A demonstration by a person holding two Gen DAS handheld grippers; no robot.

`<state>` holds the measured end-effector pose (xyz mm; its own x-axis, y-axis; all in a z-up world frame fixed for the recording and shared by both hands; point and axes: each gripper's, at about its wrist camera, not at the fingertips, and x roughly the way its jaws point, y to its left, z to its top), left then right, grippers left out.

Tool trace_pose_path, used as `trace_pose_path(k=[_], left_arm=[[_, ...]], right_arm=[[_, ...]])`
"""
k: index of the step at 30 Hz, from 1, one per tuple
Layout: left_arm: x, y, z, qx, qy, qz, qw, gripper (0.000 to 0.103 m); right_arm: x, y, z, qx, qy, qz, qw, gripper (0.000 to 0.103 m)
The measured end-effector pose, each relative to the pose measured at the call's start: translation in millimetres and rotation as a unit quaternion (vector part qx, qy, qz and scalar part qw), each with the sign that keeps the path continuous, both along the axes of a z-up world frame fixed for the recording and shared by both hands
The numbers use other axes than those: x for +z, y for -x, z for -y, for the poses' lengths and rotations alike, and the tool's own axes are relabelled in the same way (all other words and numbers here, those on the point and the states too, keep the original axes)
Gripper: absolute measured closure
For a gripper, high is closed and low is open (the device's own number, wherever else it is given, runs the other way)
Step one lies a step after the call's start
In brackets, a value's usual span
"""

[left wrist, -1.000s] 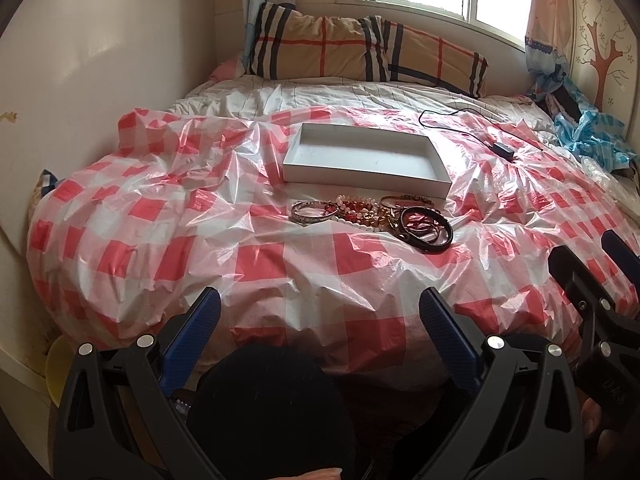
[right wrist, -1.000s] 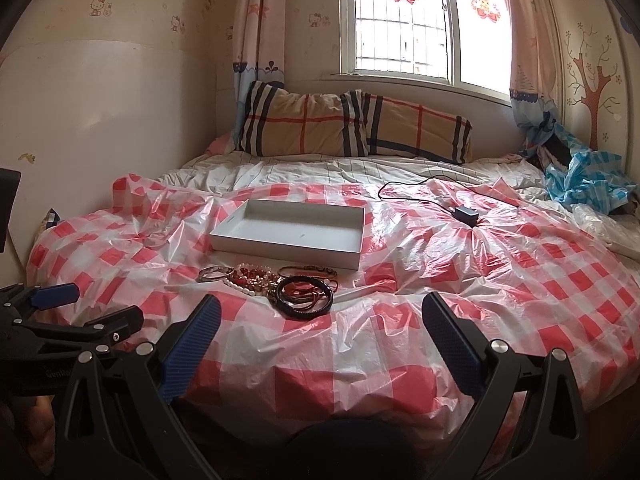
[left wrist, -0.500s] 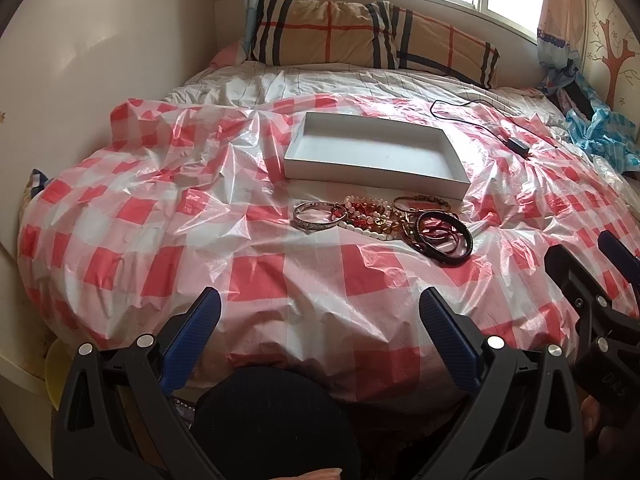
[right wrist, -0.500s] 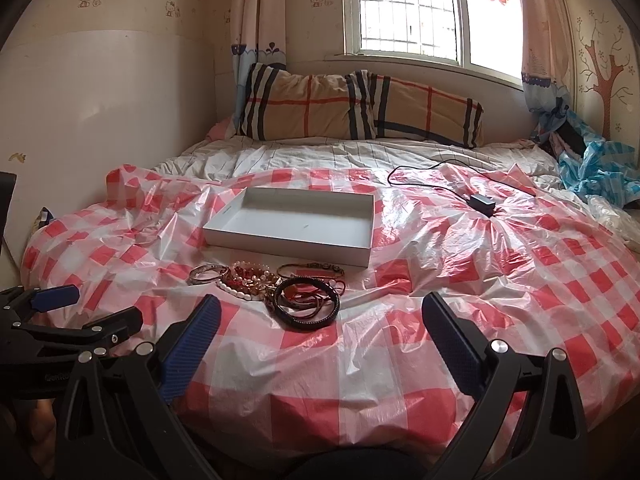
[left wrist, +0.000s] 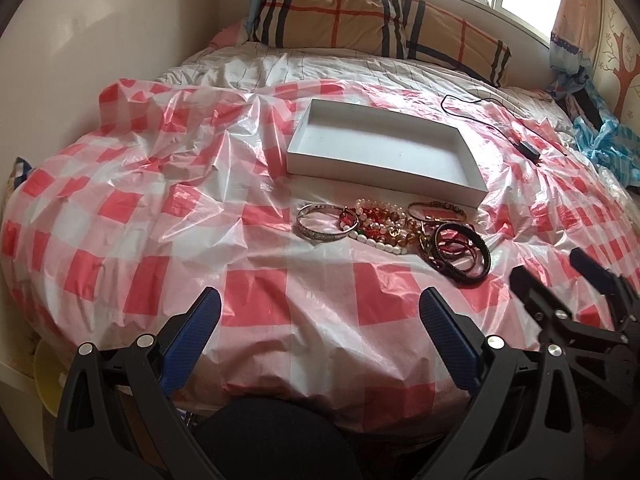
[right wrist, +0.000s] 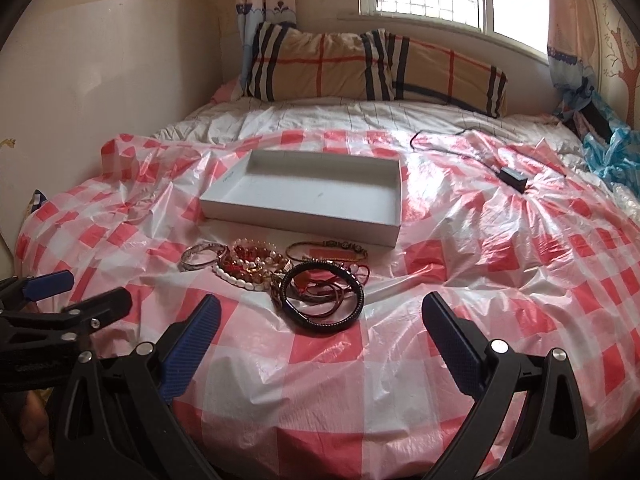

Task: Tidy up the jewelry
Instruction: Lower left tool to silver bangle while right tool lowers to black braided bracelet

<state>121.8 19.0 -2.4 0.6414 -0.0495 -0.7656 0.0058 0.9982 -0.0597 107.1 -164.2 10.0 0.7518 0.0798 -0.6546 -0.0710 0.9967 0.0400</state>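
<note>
An empty white box (left wrist: pixel 384 148) (right wrist: pixel 308 196) lies open on the red-and-white checked plastic sheet (left wrist: pixel 256 292) over the bed. In front of it is a heap of jewelry: a silver bangle (left wrist: pixel 326 224) (right wrist: pixel 200 255), pearl and red bead bracelets (left wrist: pixel 380 226) (right wrist: pixel 250 264), a thin gold bracelet (left wrist: pixel 436 210) (right wrist: pixel 326 251) and black bangles (left wrist: pixel 464 254) (right wrist: pixel 322 300). My left gripper (left wrist: pixel 318 316) (right wrist: pixel 68 292) is open, short of the heap. My right gripper (right wrist: pixel 320 324) (left wrist: pixel 560 276) is open too, close before the black bangles. Nothing is between either pair of fingers.
Plaid pillows (right wrist: pixel 372 66) lie at the head of the bed under a window. A black charger with its cable (right wrist: pixel 514 178) rests on the sheet to the right of the box. Blue cloth (right wrist: pixel 612 152) is bunched at the far right. A wall (left wrist: pixel 80 60) runs along the left.
Both grippers have moved forward toward the bed; the box and the jewelry heap look larger and closer. Both stay open and nothing has been picked up.
</note>
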Motion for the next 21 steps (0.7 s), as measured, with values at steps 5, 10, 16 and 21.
trace_pose_path(k=[5,10,16,21], left_arm=[[5,-17,1,-0.002,-0.001,0.008,1.0,0.008],[2,-38,-1,-0.003,-0.013,0.004,0.9999,0.008],[-7,-73,0,0.002,-0.025,-0.007,0.9996,0.008],[-22,-104,9,-0.003,-0.038,-0.027,0.9989,0.008]], right_arm=[[-14,-32,-10,0.006,0.028,-0.037,0.999,0.007],[-39,-68,-14,0.013,0.046,-0.104,0.993,0.007],[-65,-96,-8,0.048,0.027,-0.177,0.983,0.012],[-66,-98,3,0.077,0.015,-0.186,0.979,0.032]])
